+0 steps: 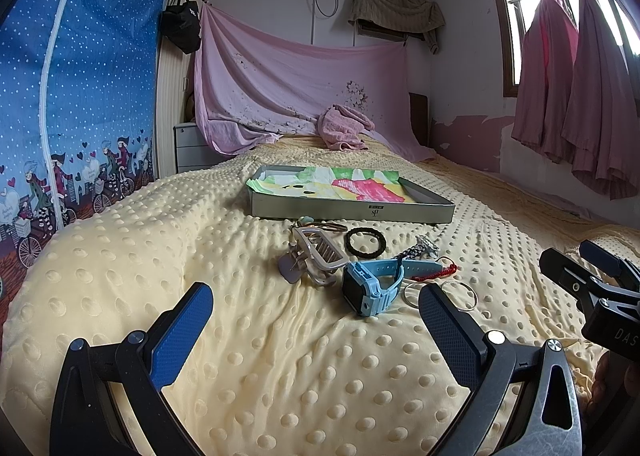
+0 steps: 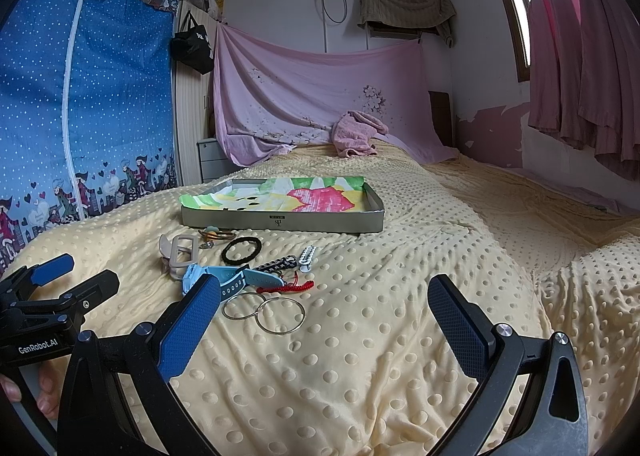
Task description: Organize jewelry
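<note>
A pile of jewelry lies on the yellow dotted blanket (image 1: 280, 356): a blue watch (image 1: 370, 288), a beige hair claw (image 1: 316, 256), a black hair tie (image 1: 365, 242), two silver hoops (image 2: 266, 312), a red cord (image 2: 286, 288), a white clip (image 2: 307, 257). Behind it stands a grey tray (image 1: 352, 212) lined with colourful paper. My left gripper (image 1: 316, 320) is open and empty, just short of the watch. My right gripper (image 2: 324, 316) is open and empty, to the right of the hoops. Each gripper shows at the edge of the other's view.
A pink towel (image 1: 344, 128) lies at the bed's head under a hanging pink sheet (image 1: 300, 84). A blue fabric wardrobe (image 1: 72, 96) stands left, a grey drawer unit (image 1: 192, 148) beside it. Pink curtains (image 1: 580, 96) hang at the right window.
</note>
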A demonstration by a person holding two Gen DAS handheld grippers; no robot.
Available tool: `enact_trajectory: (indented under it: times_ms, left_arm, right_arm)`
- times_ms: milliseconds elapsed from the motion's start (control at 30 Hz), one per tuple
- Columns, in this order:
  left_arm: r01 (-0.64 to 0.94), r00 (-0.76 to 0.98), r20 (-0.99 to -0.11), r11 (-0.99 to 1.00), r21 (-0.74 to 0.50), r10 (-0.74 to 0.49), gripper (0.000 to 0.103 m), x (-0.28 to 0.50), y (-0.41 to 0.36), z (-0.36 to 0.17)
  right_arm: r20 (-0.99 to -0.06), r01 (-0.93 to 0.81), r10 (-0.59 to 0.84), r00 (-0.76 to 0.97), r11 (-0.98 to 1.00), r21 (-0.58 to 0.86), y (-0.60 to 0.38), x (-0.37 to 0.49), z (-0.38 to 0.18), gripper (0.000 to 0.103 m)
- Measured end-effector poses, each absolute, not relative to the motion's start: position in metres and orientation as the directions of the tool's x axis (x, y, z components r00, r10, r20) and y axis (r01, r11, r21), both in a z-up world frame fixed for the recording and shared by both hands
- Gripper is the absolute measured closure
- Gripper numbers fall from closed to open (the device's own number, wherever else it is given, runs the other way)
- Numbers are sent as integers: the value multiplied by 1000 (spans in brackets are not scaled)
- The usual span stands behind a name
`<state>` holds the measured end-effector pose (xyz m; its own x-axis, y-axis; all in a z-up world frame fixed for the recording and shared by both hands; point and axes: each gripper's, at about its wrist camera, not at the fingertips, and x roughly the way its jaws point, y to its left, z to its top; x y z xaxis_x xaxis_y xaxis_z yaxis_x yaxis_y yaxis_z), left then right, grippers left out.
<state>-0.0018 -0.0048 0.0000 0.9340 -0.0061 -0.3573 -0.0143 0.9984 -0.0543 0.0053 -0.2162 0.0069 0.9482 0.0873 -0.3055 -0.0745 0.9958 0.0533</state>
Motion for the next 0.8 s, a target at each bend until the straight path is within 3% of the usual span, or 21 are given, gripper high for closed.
enact_trajectory:
  times_ms: [633,800]
  left_arm:
    - [21,921,-388,998,-60,-43,0,14,4,8]
    - [66,904,-418,994,-86,-96,0,34,4,10]
  right_arm:
    - [-347,-106,147,926,985,135,-228,24,8,1]
    - [-378,-144,168,910,985,91,-219,47,13,1]
